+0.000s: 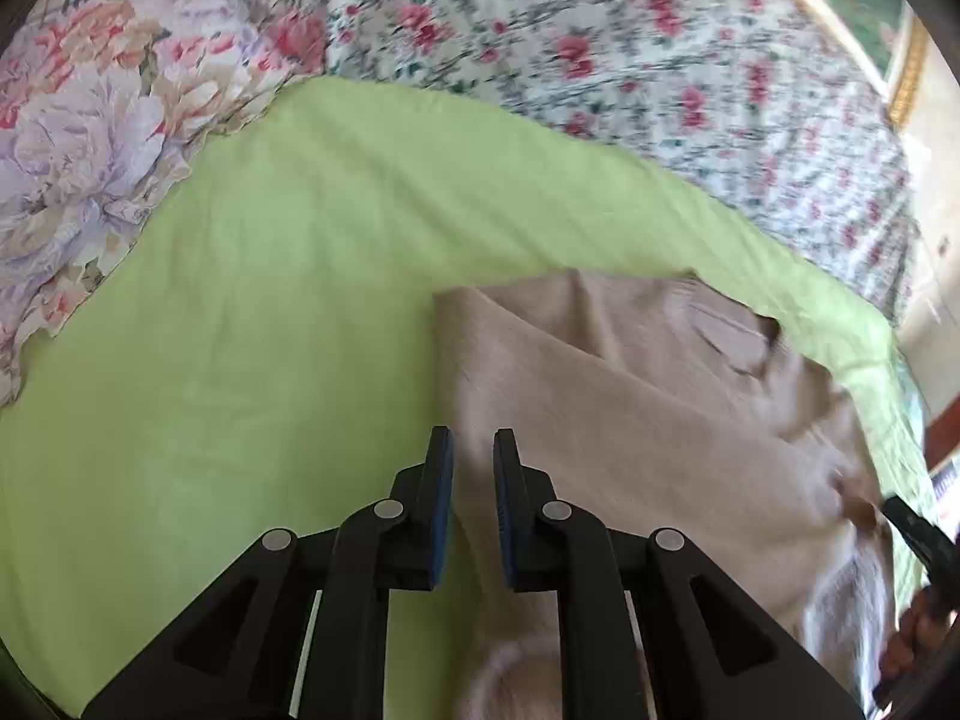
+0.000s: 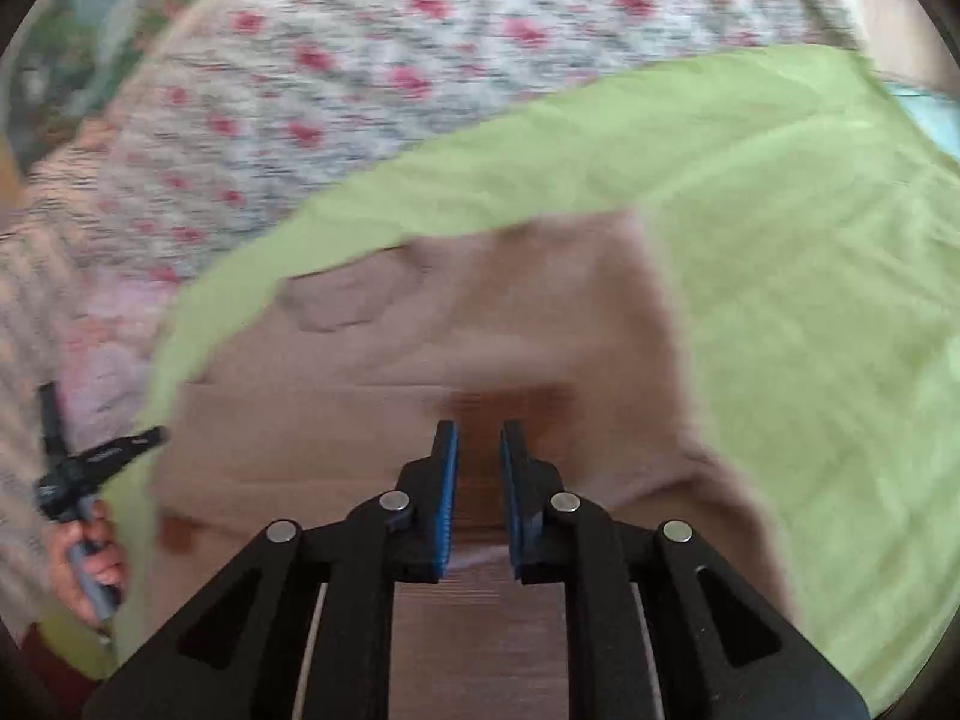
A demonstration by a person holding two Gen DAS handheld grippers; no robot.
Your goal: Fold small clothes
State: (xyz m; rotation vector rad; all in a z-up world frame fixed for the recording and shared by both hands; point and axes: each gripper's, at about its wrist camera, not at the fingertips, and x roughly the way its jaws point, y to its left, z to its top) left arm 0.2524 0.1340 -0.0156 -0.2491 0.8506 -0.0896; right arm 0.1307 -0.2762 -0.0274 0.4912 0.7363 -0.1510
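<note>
A beige knitted garment [image 1: 630, 396] lies on a light green sheet [image 1: 270, 300]. In the left wrist view its left edge runs up between the narrow jaws of my left gripper [image 1: 472, 438], which is shut on it. The right wrist view is blurred. There the same garment [image 2: 480, 312] shows a darker ribbed band that passes between the pads of my right gripper [image 2: 479, 429], also shut on the cloth. Near each gripper the fabric rises toward the camera. A chest pocket [image 2: 348, 294] shows further off.
A rose-patterned bedspread [image 1: 660, 60] lies beyond the green sheet [image 2: 810, 300], and a large-flowered pillow [image 1: 90, 150] is at the left. A person's hand [image 2: 90, 570] holds the other tool at the left edge of the right wrist view, and another hand [image 1: 906, 636] shows at the right of the left wrist view.
</note>
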